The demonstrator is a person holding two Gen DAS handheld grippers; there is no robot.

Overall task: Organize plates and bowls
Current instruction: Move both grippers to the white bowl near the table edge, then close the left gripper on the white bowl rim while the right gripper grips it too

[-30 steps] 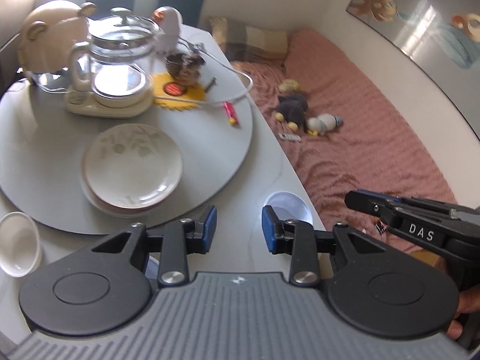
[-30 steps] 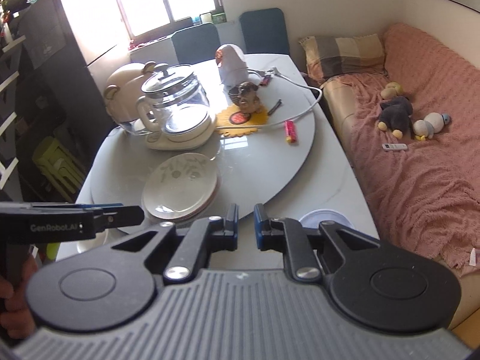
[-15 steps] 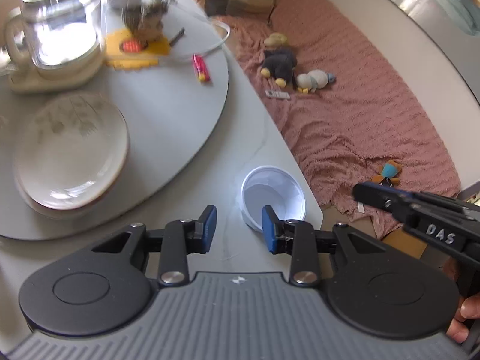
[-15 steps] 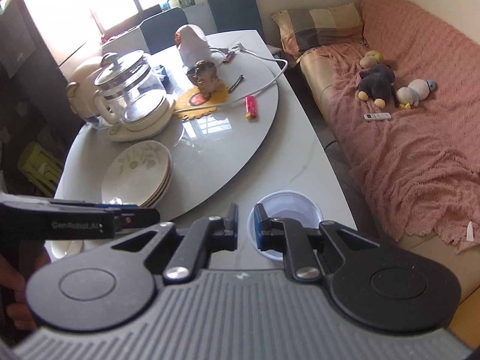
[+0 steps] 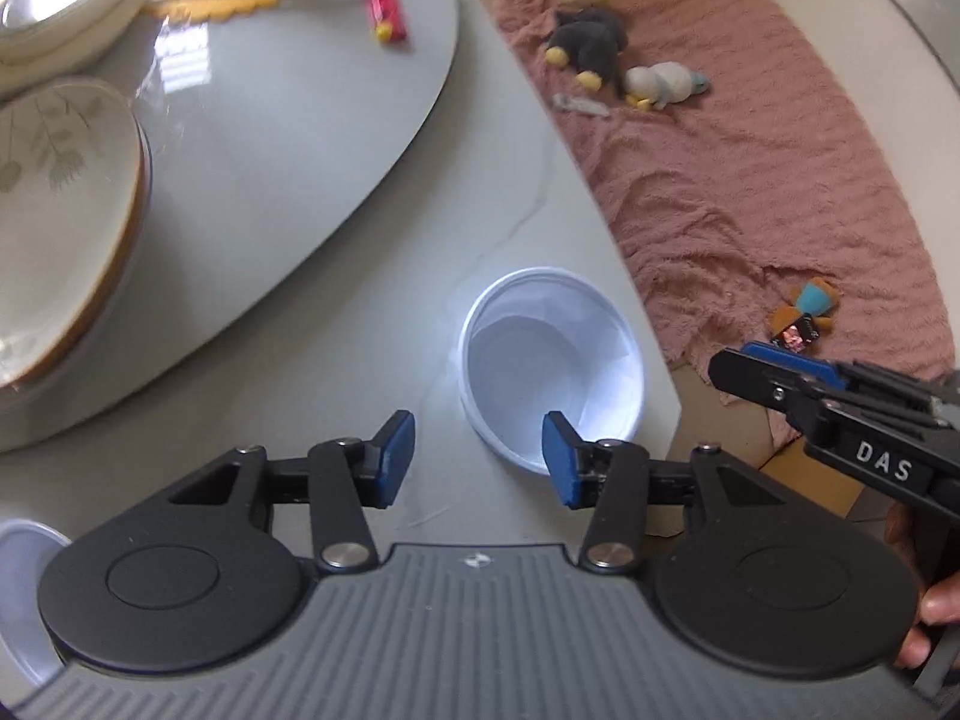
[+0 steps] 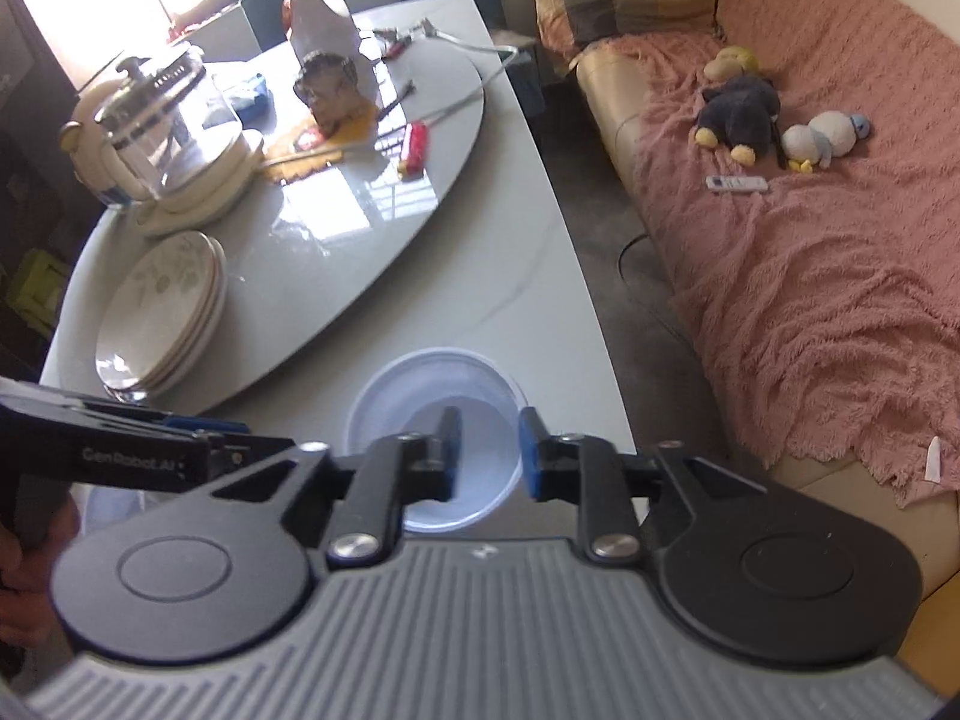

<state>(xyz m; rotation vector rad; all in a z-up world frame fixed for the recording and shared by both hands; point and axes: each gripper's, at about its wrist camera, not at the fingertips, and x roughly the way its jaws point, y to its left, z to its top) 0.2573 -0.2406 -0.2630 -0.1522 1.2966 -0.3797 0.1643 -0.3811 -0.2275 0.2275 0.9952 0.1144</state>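
A white bowl (image 5: pixel 552 360) stands near the table's right edge; it also shows in the right wrist view (image 6: pixel 432 396). My left gripper (image 5: pixel 477 459) is open and empty, its jaws just short of the bowl's near-left rim. My right gripper (image 6: pixel 489 450) is open and empty, hovering over the bowl's near right rim. A stack of leaf-patterned plates (image 5: pixel 54 216) sits on the round turntable (image 5: pixel 288 120), seen also in the right wrist view (image 6: pixel 162 312). A second white bowl (image 5: pixel 24 588) shows at the left wrist view's lower left edge.
A glass kettle (image 6: pixel 162 120) on its base, a yellow mat (image 6: pixel 318 138), a red lighter (image 6: pixel 414 147) and a cable lie on the turntable. A pink-covered sofa (image 6: pixel 810 240) with plush toys (image 6: pixel 744 114) runs along the table's right side.
Both grippers moved down and closer to the white bowl at the table's right edge. Both jaws opened wider. The plates and kettle slid out toward the left of the views.
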